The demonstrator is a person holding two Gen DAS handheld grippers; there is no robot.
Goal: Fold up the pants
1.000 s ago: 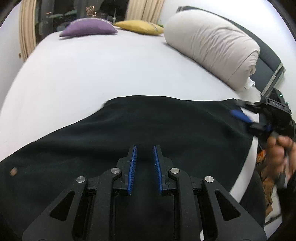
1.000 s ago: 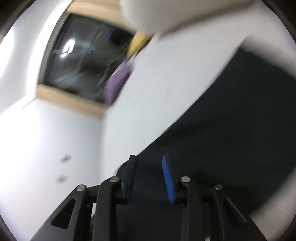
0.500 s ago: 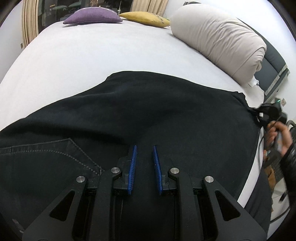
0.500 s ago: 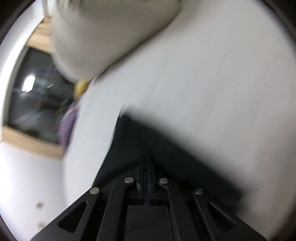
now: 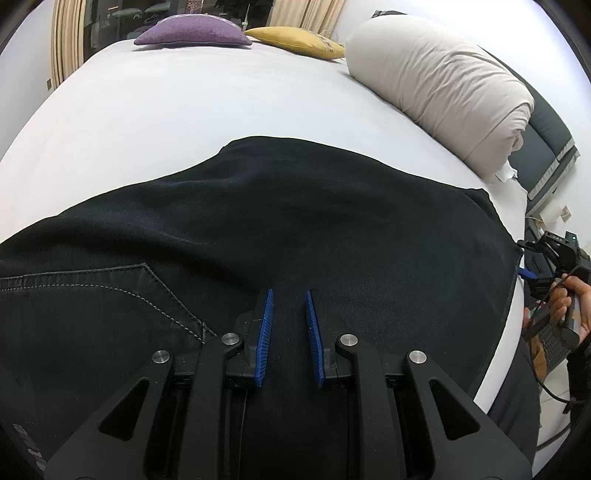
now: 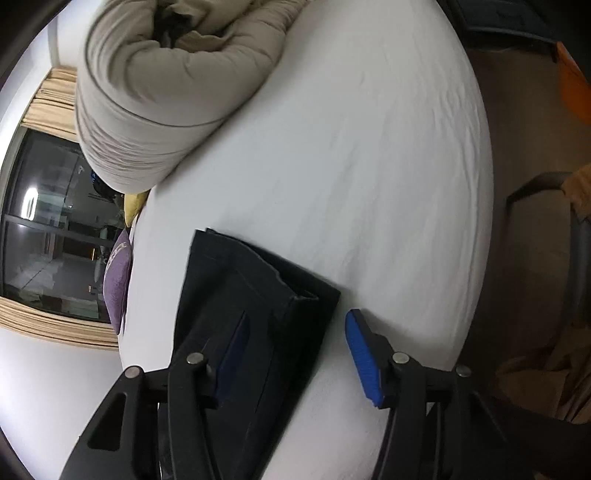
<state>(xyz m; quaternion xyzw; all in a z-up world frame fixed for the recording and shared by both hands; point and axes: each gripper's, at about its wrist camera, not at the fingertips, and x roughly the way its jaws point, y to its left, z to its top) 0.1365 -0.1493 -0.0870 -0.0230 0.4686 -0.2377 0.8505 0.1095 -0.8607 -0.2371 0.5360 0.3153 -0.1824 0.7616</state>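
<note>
Black pants (image 5: 295, 221) lie spread flat across the white bed (image 5: 184, 103), a stitched back pocket at the left. My left gripper (image 5: 289, 317) hovers over the middle of the pants, jaws a little apart and empty. In the right wrist view the leg hems (image 6: 258, 280) lie flat near the bed's edge. My right gripper (image 6: 297, 347) is wide open just above the hems, holding nothing. It also shows in the left wrist view (image 5: 546, 266) at the far right, beside the hem end.
A rolled beige duvet (image 5: 439, 85) lies along the bed's right side and shows in the right wrist view (image 6: 166, 92). A purple cushion (image 5: 192, 31) and a yellow cushion (image 5: 295, 40) sit at the far end. Bed edge and floor (image 6: 524, 221) are at the right.
My right gripper was shut on the pant hems half a second ago and has opened, leaving the hems flat on the bed. My left gripper moved slightly over the pants.
</note>
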